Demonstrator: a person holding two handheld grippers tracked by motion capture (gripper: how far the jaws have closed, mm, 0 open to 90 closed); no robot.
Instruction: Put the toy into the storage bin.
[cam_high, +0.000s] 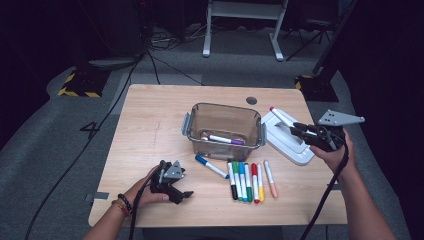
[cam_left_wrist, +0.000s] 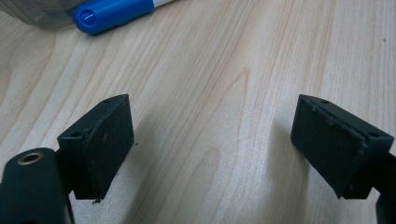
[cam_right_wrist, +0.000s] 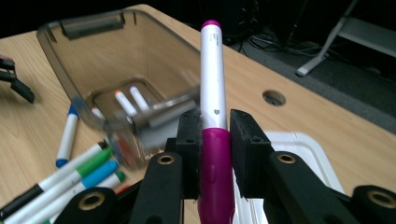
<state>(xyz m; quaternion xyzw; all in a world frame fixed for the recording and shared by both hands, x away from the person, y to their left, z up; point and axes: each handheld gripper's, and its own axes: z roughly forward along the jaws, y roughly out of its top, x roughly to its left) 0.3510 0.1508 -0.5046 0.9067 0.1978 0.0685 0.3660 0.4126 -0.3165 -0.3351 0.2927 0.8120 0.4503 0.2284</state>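
The magenta marker (cam_right_wrist: 214, 116) sits clamped in the right gripper (cam_right_wrist: 214, 140), jaws pressed on either side of its magenta cap, white barrel pointing up and away. In the high view that right gripper (cam_high: 305, 131) hangs above the white lid (cam_high: 290, 142) at the right side of the surface (cam_high: 150, 125), marker tip aimed toward the clear bin (cam_high: 225, 131).

Nearest the person, the left gripper (cam_high: 182, 192) rests low on the surface by the front edge. Its own view shows the two black pads (cam_left_wrist: 105, 140) standing apart with bare wood between them, nothing held. The blue marker (cam_left_wrist: 114, 13) is cut off at the top of that view.

Farther in, a row of markers (cam_high: 248, 180) lies side by side in front of the bin, the blue marker (cam_high: 211, 166) apart at their left. Inside the bin lie a few markers, one purple-capped (cam_high: 226, 139); through the tinted wall the others are hard to make out, and the near rim is blurred in the right gripper view.

Open wood spreads left of the bin and toward the far edge, where a round cable hole (cam_high: 251, 100) sits. Beyond, the grey floor (cam_high: 60, 130).
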